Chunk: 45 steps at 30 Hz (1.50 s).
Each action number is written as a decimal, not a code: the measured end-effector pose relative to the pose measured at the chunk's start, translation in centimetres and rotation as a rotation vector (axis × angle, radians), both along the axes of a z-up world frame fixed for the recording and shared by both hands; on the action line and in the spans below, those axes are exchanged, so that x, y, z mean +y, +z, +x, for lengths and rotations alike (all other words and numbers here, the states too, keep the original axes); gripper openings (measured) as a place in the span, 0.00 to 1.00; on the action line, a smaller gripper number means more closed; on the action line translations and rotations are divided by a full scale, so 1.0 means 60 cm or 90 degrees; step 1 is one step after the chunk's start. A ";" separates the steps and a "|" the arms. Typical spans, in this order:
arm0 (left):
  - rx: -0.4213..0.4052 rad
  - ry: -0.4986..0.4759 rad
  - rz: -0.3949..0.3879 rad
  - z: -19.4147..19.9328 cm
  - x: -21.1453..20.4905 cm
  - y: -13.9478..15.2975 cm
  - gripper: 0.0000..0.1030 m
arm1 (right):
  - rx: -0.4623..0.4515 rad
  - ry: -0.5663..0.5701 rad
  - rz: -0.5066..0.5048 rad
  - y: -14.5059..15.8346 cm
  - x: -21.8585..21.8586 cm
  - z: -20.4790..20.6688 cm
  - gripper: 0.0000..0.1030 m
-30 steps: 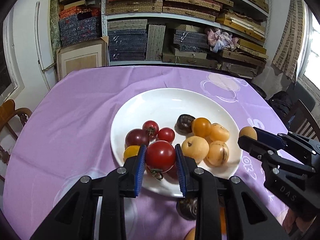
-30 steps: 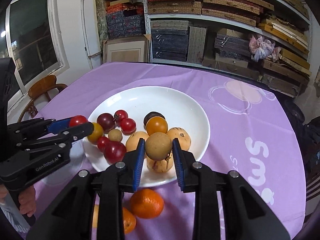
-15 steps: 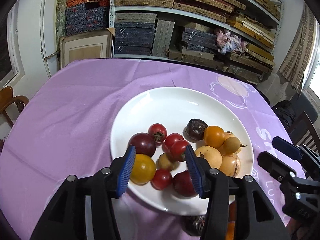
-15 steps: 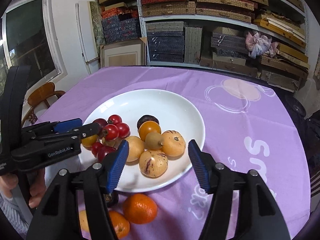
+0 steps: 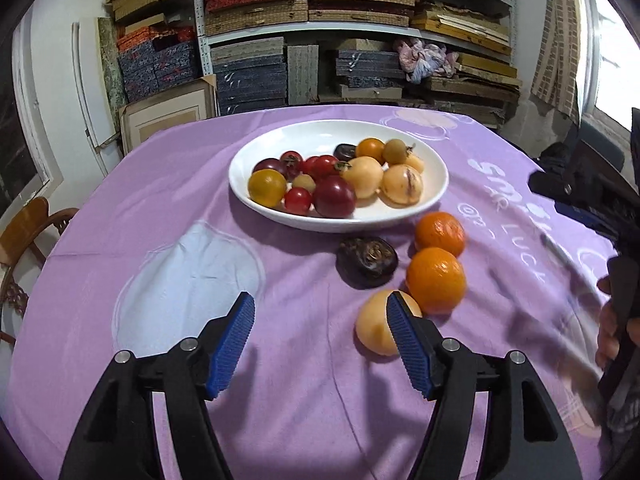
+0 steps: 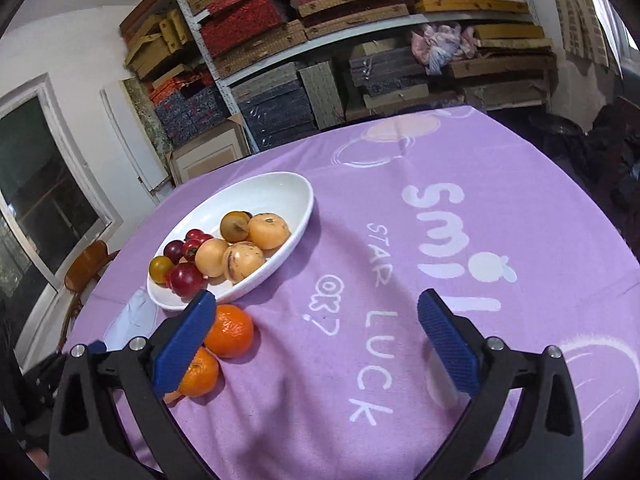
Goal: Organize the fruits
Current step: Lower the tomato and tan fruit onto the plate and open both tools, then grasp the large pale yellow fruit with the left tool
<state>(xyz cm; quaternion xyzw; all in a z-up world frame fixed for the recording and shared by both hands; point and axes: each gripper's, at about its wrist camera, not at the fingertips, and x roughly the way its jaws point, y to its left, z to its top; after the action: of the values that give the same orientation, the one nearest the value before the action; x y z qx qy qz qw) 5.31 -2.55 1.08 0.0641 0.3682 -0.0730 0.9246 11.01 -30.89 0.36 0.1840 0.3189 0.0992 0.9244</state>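
Table (image 5: 120, 208): purple cloth beneath both hand-held grippers.
Plate (image 5: 434, 168): ahead, fruit heaped inside.
Left hand-held gripper (image 5: 320, 322): jaws just opened, released, empty.
Right hand-held gripper (image 6: 316, 320): jaws just opened, wide, empty.
Oranges (image 5: 436, 280): loose beside right finger.

Behind the table stands a metal shelving unit (image 5: 256, 32) stacked with flat patterned boxes (red, blue, tan). A white wall (image 6: 60, 32) holds a dark window (image 6: 36, 184) at left; a wooden chair (image 5: 24, 232) sits beside it, and daylight enters at right.
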 end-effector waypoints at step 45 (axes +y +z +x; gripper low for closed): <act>0.079 0.023 -0.079 0.033 0.062 -0.056 0.45 | -0.015 0.082 -0.077 0.006 0.072 -0.010 0.96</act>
<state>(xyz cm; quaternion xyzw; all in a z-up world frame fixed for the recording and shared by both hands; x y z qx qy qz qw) 7.30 1.20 -2.28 -0.0048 0.4207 -0.0830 0.9034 10.39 -26.55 0.73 0.1061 0.3249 0.1409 0.9292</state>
